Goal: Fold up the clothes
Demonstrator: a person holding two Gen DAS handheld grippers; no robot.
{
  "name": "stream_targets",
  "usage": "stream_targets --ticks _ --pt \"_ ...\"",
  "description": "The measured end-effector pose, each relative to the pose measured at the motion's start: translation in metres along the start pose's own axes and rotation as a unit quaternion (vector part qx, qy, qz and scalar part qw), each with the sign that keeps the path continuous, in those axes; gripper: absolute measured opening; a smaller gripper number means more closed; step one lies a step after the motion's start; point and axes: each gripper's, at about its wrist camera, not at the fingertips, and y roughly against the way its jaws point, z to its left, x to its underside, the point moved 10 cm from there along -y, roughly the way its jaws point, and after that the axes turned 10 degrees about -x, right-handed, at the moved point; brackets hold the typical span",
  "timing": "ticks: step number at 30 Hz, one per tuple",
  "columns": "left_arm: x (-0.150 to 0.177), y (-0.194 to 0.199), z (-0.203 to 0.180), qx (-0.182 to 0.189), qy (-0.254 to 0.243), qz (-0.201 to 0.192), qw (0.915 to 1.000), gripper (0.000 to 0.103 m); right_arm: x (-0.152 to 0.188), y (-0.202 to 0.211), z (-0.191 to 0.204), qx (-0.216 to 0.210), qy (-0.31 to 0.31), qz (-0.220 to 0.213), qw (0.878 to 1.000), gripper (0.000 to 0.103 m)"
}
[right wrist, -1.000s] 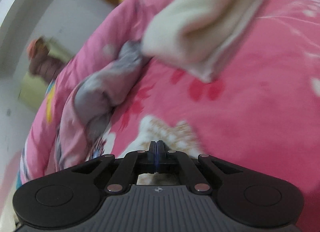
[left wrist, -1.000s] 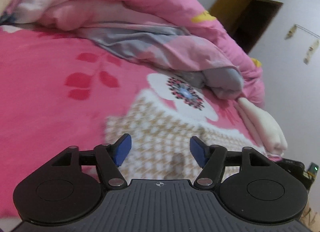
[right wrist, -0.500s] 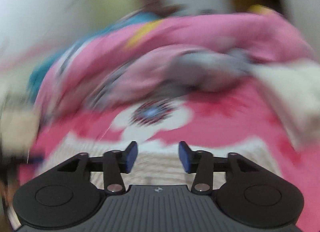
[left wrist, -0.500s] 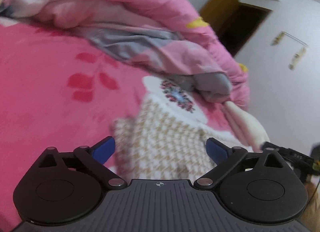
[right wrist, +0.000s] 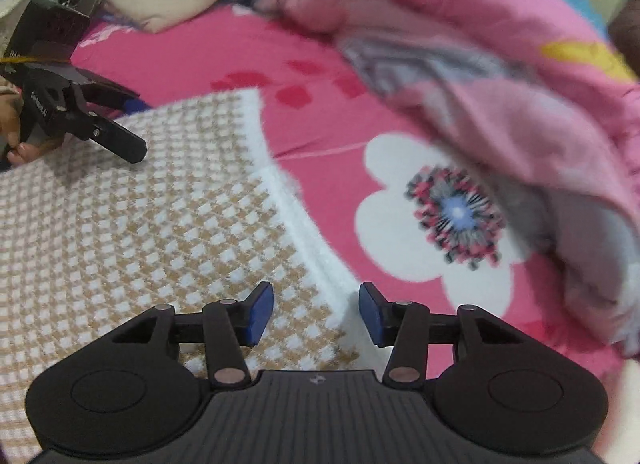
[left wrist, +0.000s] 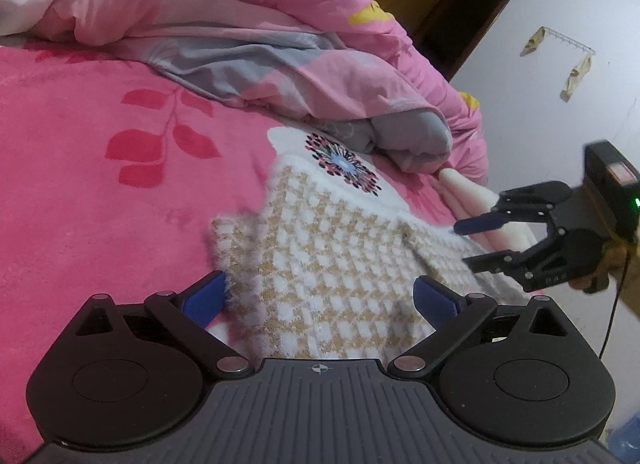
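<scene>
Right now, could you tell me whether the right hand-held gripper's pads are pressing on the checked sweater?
Apart. In the right wrist view, the right hand-held gripper is closing, its pads standing clear either side of the checked sweater's white edge, gaps showing.

Black linkage grippers – blue fingers [left wrist: 204, 298], silver pivot screws, ribbed grey housing.

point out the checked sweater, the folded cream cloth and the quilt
checked sweater [left wrist: 332, 284]: left wrist view, middle of its knit front
folded cream cloth [left wrist: 476, 200]: left wrist view, its rolled edge
quilt [left wrist: 248, 4]: left wrist view, pink top fold
</scene>
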Motion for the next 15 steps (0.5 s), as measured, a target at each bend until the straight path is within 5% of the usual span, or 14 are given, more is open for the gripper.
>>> stream_targets --ticks 11,15 --pt "0.0 -0.001 0.001 -0.001 -0.003 0.0 1.0 0.101 0.001 -0.003 0.009 0.01 0.001 0.035 0.999 0.04" --pt "0.001 -0.004 0.0 -0.002 -0.002 0.0 1.0 0.101 -0.002 -0.004 0.014 0.023 0.003 0.043 0.999 0.025"
